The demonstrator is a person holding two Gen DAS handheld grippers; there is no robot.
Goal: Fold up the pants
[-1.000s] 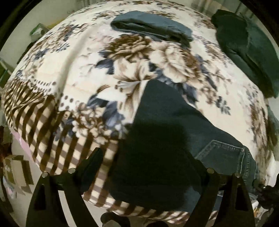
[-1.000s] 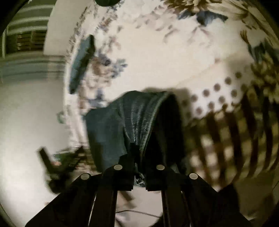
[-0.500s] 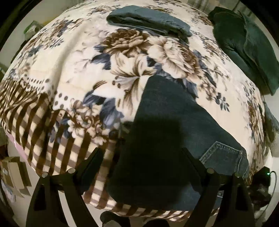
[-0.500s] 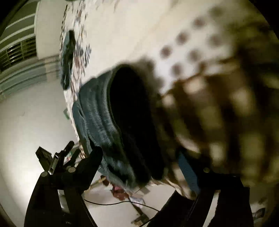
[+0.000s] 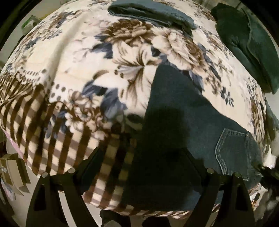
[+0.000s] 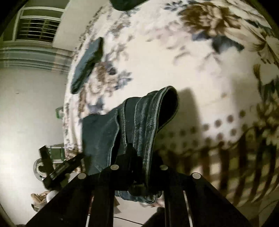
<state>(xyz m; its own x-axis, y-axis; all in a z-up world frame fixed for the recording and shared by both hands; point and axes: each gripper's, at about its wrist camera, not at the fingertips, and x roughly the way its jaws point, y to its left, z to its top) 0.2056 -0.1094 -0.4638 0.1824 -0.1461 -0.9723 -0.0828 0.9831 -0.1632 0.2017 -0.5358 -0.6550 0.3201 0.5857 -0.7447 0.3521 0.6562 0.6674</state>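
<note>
Half a second ago our right gripper (image 6: pixel 139 167) had its jaws spread beside the hem; now they are clenched on the dark blue denim pants (image 6: pixel 139 125), lifting a leg end off the floral blanket-covered bed (image 6: pixel 200 66). Our left gripper (image 5: pixel 139 172) stays released, hovering over the pants (image 5: pixel 183 125) lying flat at the bed's edge. We judge the fold-over can begin.

The pants (image 5: pixel 183 125) are spread on the blanket (image 5: pixel 73 57) near its front edge, pocket end to the right. Behind them, at the far side, a folded garment (image 5: pixel 151 12) is laid; further right, a bundled cloth (image 5: pixel 247 40) lies on the blanket. In the right wrist view, a bunched part of the pants (image 6: pixel 144 125) is raised above the blanket (image 6: pixel 200 57).
</note>
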